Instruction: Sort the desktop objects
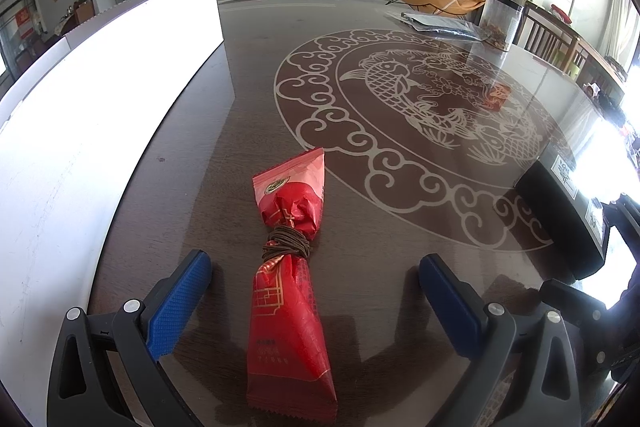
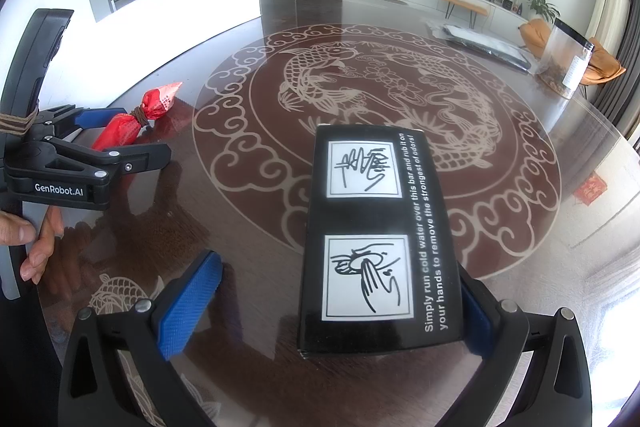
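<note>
A red snack packet [image 1: 289,287] with a brown cord wound round its middle lies on the dark table between the fingers of my left gripper [image 1: 315,269], which is open and not touching it. The packet also shows in the right wrist view [image 2: 136,119], with the left gripper [image 2: 116,135] around it. A black box [image 2: 380,239] with white hand-washing pictures lies between the fingers of my right gripper [image 2: 340,279], which is open. The box rests against the right finger; the left finger [image 2: 192,303] is well apart. The box also shows at the right edge of the left wrist view [image 1: 560,215].
A large white board [image 1: 100,107] stands along the table's left side. A clear container with dried contents [image 2: 566,63] and a dark flat package [image 2: 486,45] sit at the far right. The glass tabletop has a fish pattern [image 2: 376,131]. A small red card [image 2: 590,189] lies at the right.
</note>
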